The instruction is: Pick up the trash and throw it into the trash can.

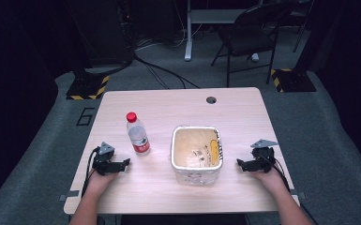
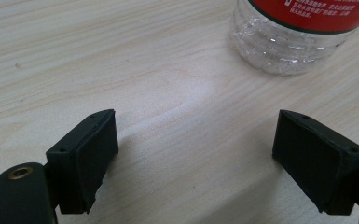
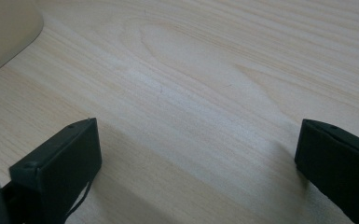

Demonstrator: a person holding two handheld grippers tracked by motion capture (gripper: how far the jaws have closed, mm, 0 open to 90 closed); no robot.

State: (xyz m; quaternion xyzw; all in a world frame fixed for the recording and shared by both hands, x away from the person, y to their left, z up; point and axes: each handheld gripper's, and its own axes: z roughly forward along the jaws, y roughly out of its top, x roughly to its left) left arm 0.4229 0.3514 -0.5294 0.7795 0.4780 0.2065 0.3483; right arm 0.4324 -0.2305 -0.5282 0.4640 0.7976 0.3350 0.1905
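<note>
My left claw (image 1: pixel 124 163) rests on the worktop (image 1: pixel 244 110), jaws spread wide and released, nothing between them. The water bottle (image 1: pixel 137 134) stands upright with its red cap on, just beyond and beside that claw, not touching it; in the left gripper view its clear base (image 2: pixel 284 49) sits ahead of the right-hand jaw. My right claw (image 1: pixel 240 164) rests on the worktop, also released and empty. The lined bin (image 1: pixel 196 154) stands between both claws, near the right one, apart from the bottle.
</note>
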